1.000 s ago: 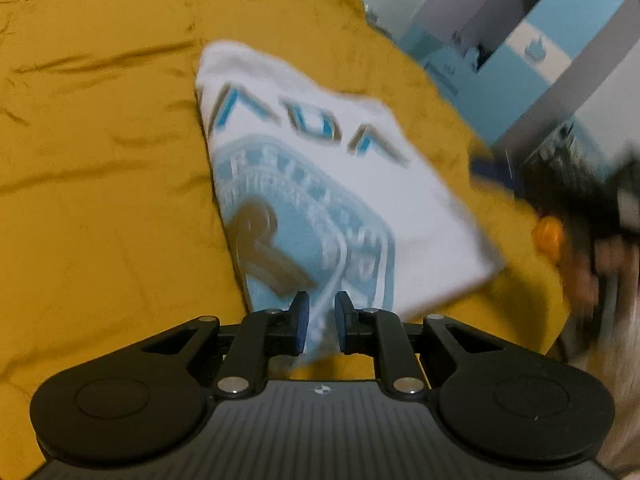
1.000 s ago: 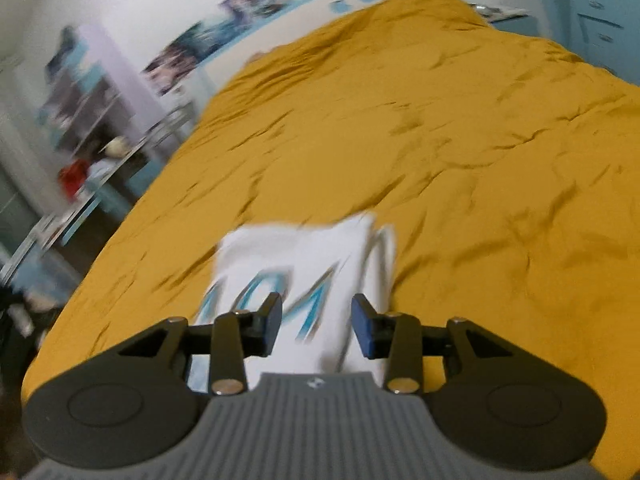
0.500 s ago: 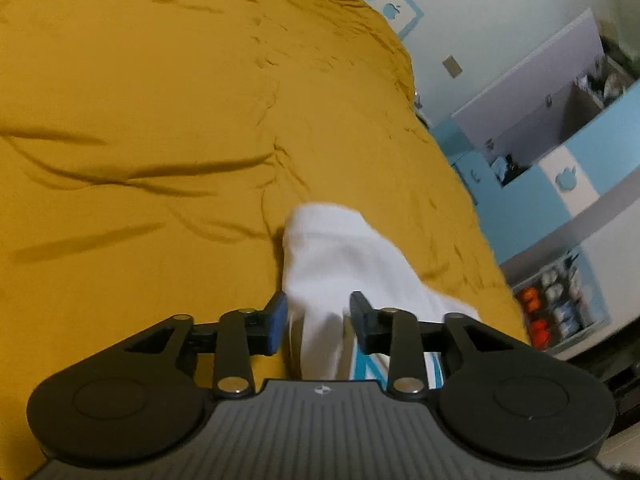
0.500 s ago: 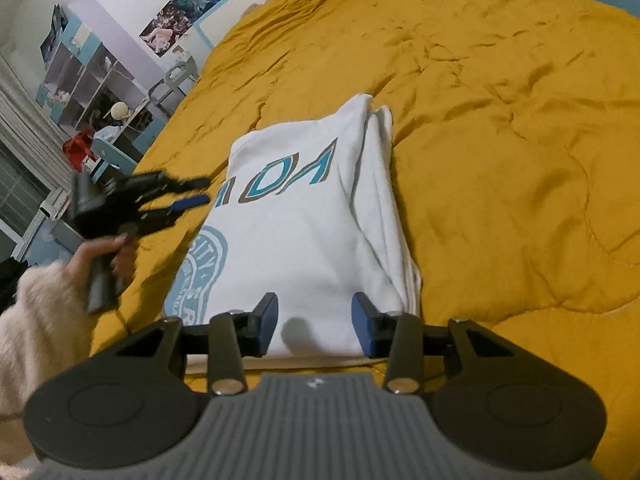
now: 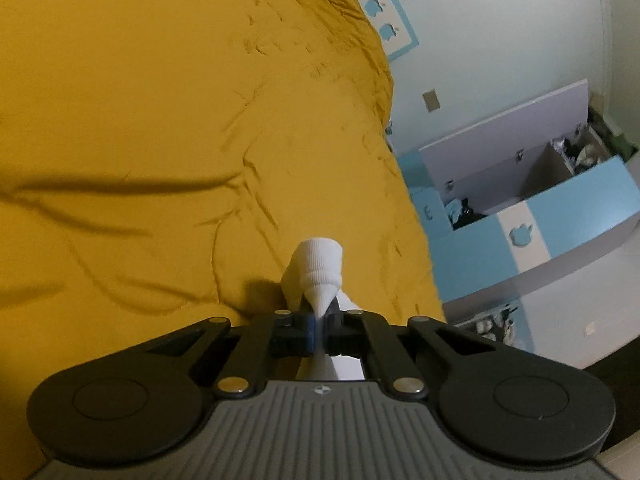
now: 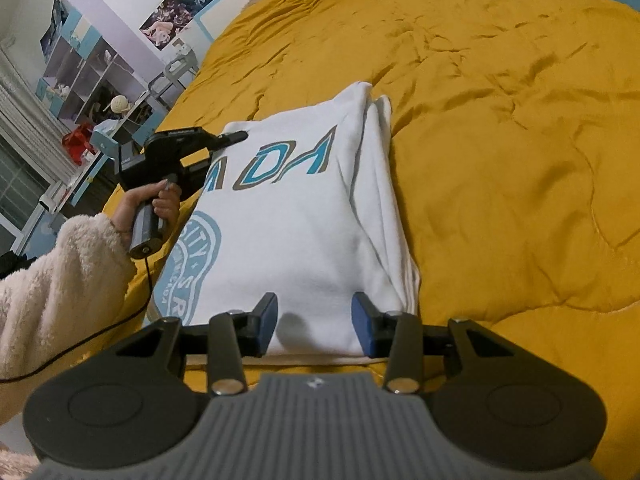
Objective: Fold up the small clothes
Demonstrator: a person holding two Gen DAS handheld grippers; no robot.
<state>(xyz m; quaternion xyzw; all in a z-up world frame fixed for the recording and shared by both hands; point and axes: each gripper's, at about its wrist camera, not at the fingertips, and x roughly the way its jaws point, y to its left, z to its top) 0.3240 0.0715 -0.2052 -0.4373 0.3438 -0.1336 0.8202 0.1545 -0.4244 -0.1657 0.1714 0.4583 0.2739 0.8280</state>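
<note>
Low in the centre of the left wrist view, the left gripper has its blue-padded fingers pressed together on a pinch of white fabric — a corner of the white shirt that bunches up in a ribbed hump just above the fingertips, with the yellow bedspread filling the left and upper part of that frame. At the right edge of the same view stands a blue and white cabinet against a pale wall. Seen from the right wrist camera, the shirt lies folded into a long rectangle across the middle of the frame on the bedspread, its teal lettering uppermost and a round teal emblem at its lower left. The right gripper sits at the bottom centre with its fingers spread apart, one to either side of the shirt's near edge; whether the pads touch the cloth cannot be told. At the left middle of this view the left gripper appears again, held by a hand emerging from a fluffy cream sleeve, its tips at the shirt's left edge near the lettering — a black cable trails down from its handle. Shelves stand in the upper left.
</note>
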